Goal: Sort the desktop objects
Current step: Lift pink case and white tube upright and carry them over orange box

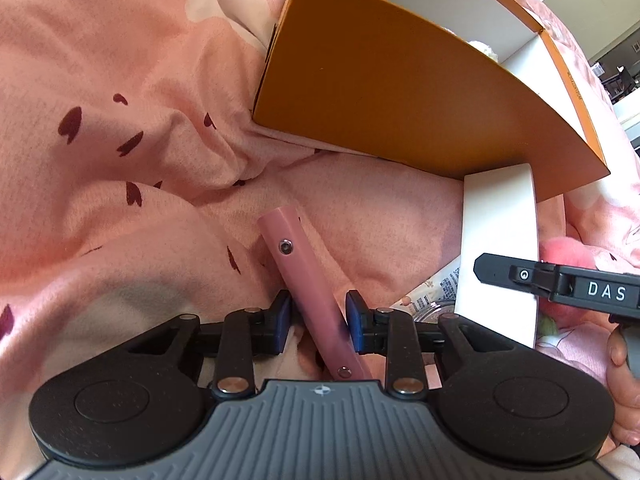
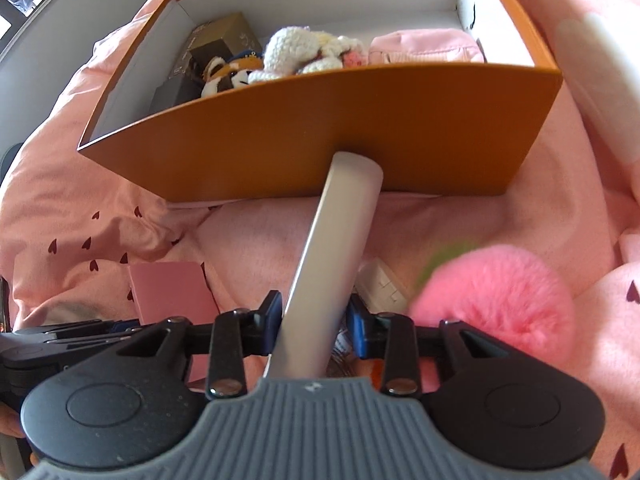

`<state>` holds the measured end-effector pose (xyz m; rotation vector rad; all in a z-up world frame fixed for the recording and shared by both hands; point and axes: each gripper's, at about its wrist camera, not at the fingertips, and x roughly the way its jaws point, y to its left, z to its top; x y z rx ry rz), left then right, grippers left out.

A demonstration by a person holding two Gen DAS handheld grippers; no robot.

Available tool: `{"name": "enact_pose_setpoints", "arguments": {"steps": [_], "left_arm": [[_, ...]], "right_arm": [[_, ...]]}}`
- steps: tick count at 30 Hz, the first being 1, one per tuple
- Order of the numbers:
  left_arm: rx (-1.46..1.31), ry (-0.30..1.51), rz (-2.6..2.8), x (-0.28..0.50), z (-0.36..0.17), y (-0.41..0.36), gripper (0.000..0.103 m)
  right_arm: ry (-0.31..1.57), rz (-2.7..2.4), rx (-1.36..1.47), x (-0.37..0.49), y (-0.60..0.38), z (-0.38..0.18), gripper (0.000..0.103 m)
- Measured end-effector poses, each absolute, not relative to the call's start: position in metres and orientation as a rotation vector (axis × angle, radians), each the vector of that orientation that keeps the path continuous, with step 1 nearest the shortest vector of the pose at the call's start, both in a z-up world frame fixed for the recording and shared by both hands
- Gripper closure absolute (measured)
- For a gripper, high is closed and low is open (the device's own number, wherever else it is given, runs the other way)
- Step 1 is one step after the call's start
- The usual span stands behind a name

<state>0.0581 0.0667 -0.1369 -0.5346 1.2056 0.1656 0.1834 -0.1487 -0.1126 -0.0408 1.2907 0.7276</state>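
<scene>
On my left side, the left gripper [image 1: 318, 312] pinches a slim pink plastic stick with two small metal studs [image 1: 306, 280] between its blue pads, just above the wrinkled pink bedsheet with dark red hearts [image 1: 120, 160]; the stick's near end is hidden under the gripper body. In the middle stands the open orange cardboard box with white inside [image 2: 360, 140], holding plush toys [image 2: 280, 60] that its front wall partly cuts off. On my right, the right gripper [image 2: 314, 316] has a flat white bar [image 2: 336, 240] between its narrowly spread jaws, the far end reaching the box wall, but I cannot tell if both pads press it; beside it a fluffy pink pompom [image 2: 492, 300] is blurred.
</scene>
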Motion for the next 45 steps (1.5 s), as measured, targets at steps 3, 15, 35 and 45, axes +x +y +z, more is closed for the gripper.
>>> {"name": "enact_pose_setpoints", "arguments": {"steps": [3, 15, 35, 45], "left_arm": [[-0.533, 1.189, 0.162, 0.054, -0.133, 0.067, 0.071], [-0.402, 1.105, 0.078, 0.046, -0.084, 0.055, 0.082], [-0.242, 0.853, -0.072, 0.089, 0.042, 0.054, 0.083], [-0.169, 0.873, -0.014, 0.158, 0.034, 0.067, 0.083]], "right_arm": [[1.284, 0.731, -0.029, 0.182, -0.152, -0.109, 0.067], [1.128, 0.879, -0.068, 0.168, -0.163, -0.062, 0.072], [0.598, 1.107, -0.551, 0.174, -0.139, 0.063, 0.073], [0.423, 1.045, -0.859, 0.23, -0.09, 0.038, 0.073]]}}
